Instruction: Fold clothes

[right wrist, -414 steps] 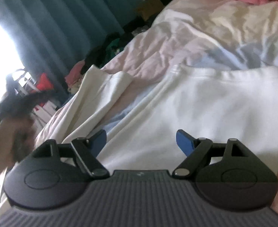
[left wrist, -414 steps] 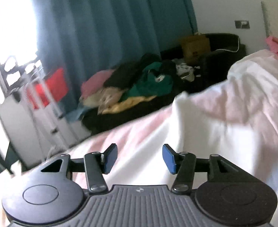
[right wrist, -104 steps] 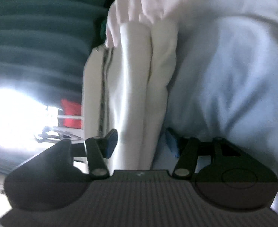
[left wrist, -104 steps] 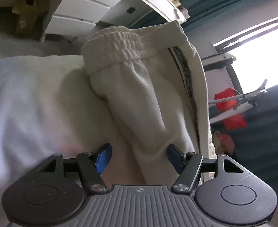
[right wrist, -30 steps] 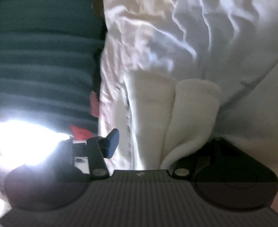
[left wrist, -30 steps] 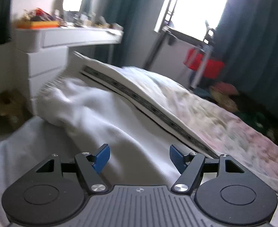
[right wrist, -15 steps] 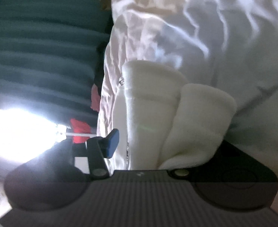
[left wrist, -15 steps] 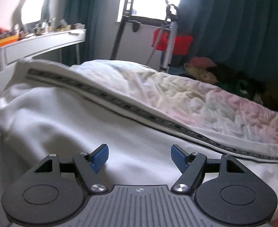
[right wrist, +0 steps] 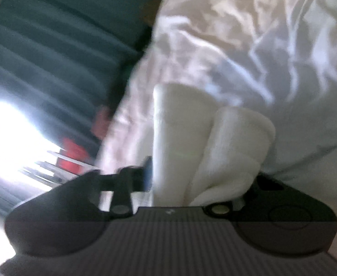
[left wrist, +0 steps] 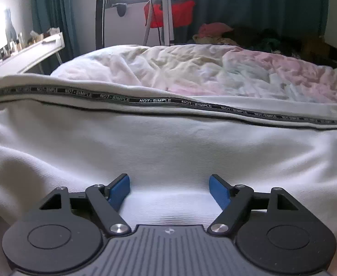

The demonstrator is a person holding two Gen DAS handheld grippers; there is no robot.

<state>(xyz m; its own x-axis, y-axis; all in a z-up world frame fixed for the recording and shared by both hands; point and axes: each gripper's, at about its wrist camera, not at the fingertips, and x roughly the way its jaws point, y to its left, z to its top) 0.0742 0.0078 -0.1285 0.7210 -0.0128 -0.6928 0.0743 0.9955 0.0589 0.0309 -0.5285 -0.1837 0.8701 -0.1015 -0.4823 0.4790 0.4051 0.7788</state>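
Note:
Cream sweatpants with a black "NOT-SIMPLE" side stripe lie across the bed, filling the lower half of the left wrist view. My left gripper is open, its blue pads just above the fabric, holding nothing. In the blurred right wrist view the pants' two leg ends bunch between the jaws of my right gripper. The left blue pad presses the fabric; the right pad is hidden under cloth.
A crumpled pastel duvet covers the bed behind the pants. A white desk stands at left, a tripod and red item by the window, a pile of clothes before teal curtains.
The left gripper has swung right and levelled over the pants, staying open. The right gripper's left finger has closed in onto the leg ends, and its view has tilted.

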